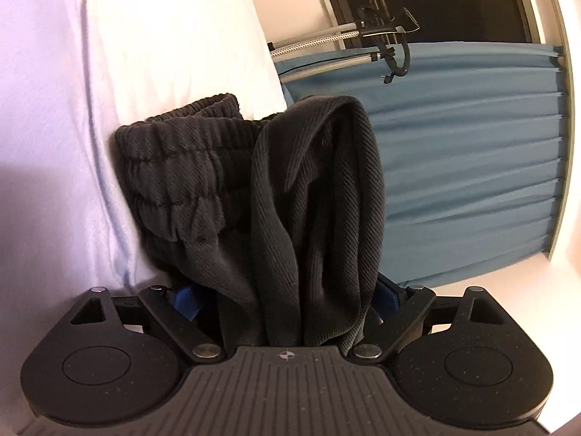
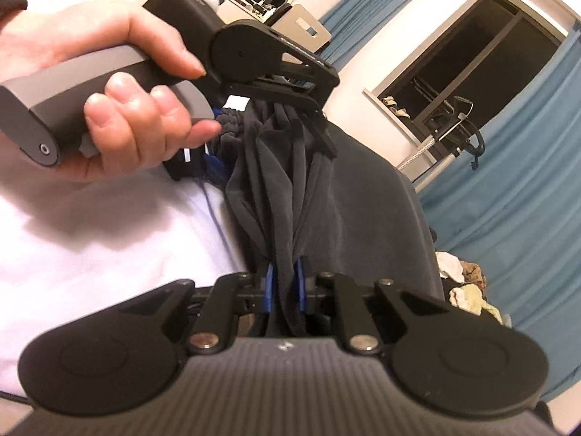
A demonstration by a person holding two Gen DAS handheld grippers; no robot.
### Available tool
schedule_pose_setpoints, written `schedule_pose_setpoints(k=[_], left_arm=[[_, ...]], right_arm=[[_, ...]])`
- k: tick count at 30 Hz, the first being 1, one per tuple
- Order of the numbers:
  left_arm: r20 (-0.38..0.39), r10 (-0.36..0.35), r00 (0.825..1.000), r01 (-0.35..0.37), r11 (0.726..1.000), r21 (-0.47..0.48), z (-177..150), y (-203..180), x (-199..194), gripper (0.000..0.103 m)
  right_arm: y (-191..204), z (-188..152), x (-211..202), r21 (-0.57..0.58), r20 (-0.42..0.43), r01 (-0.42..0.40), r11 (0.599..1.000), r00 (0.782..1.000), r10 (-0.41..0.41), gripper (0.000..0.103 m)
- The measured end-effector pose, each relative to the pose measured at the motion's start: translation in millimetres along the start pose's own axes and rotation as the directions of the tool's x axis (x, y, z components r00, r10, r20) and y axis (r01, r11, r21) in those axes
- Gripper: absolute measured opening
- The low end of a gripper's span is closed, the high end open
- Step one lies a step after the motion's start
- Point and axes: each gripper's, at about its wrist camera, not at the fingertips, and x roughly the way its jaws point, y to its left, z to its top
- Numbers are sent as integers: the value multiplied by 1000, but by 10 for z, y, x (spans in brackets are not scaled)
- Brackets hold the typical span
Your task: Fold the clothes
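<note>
Both hand-held grippers (image 1: 290, 301) (image 2: 285, 289) pinch bunched, ribbed black trousers (image 1: 308, 189).

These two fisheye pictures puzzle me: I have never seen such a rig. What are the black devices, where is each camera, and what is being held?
A person holds a two-finger gripper in each hand; a camera on each looks along its fingers. In the left wrist view, the left gripper clamps bunched dark trousers, elastic waistband visible, against a white sheet. In the right wrist view, the right gripper, with blue pads, pinches the same cloth; beyond it a hand grips the left gripper's handle. Blue curtains hang behind.
</note>
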Motion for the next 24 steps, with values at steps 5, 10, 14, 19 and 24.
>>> schedule_pose_setpoints(k=[5, 10, 14, 19, 24], left_arm=[[-15, 60, 998, -60, 998, -33, 66, 24, -28, 62], [-8, 73, 997, -73, 997, -27, 65, 31, -7, 56], [-3, 69, 998, -69, 997, -28, 58, 57, -7, 56], [2, 63, 998, -63, 998, -30, 45, 78, 17, 57], [2, 56, 998, -56, 998, -22, 15, 122, -33, 57]], right_arm=[[-527, -6, -147, 343, 71, -56, 938, 997, 33, 29], [-1054, -12, -294, 639, 149, -126, 759, 988, 39, 66], [-1299, -202, -158, 764, 142, -133, 632, 989, 37, 82], [-1522, -525, 130, 866, 102, -110, 487, 994, 43, 82], [-1746, -848, 419, 941, 63, -78, 328, 996, 55, 66]])
